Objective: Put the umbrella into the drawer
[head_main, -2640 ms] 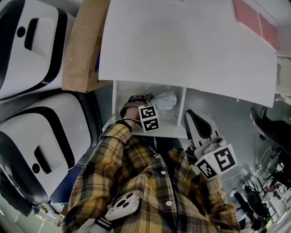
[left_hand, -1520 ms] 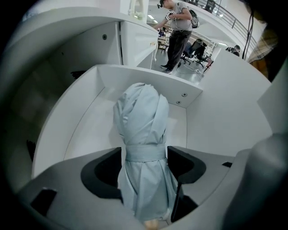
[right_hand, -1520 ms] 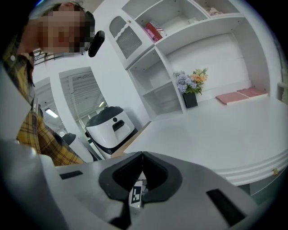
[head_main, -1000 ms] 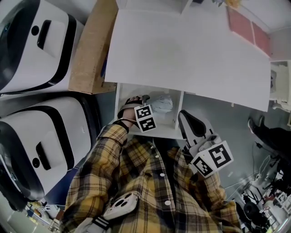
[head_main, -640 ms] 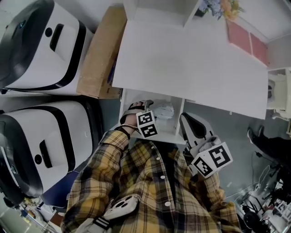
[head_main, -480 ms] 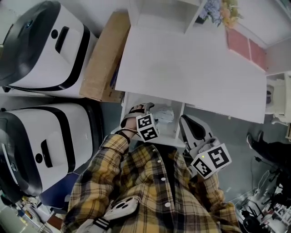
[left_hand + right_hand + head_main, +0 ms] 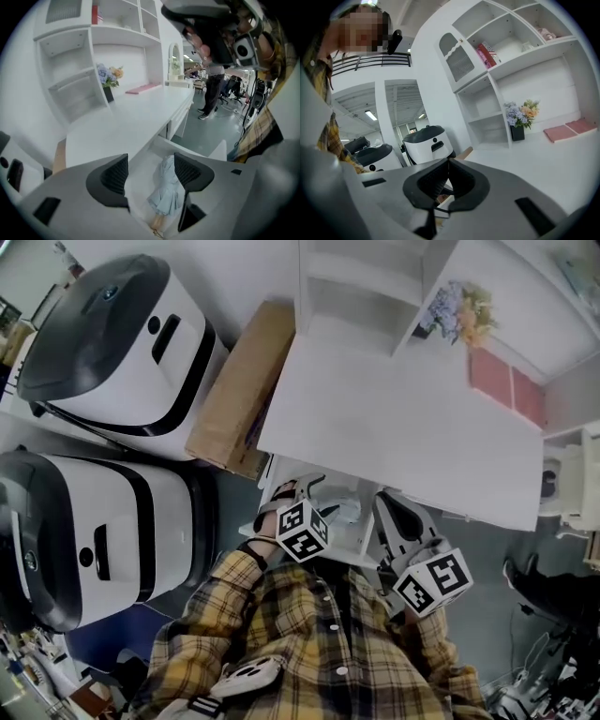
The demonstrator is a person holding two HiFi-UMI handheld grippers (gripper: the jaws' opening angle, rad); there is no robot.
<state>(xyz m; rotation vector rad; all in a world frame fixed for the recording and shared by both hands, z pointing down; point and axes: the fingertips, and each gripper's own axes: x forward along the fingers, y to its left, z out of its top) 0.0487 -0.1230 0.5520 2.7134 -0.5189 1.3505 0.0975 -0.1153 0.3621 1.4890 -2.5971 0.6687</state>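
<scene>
Umbrella: the folded pale-blue fabric umbrella (image 7: 168, 190) lies inside the open white drawer (image 7: 208, 152), tan handle end toward the drawer's front.
Left tongs: my left gripper (image 7: 151, 171) hangs over the drawer, jaws spread wide, nothing between them.
Right tongs: my right gripper (image 7: 444, 177) sits beside the drawer's right front corner, jaws pressed together, empty.
Handling: I'd judge it light, with floppy cloth over a stiff shaft. Grip mid-body or at the handle.

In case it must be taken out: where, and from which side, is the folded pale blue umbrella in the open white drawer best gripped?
Probably the bunched fabric middle of the folded pale blue umbrella, from above, jaws across its length: it lies along the open white drawer, whose walls block the sides.
</scene>
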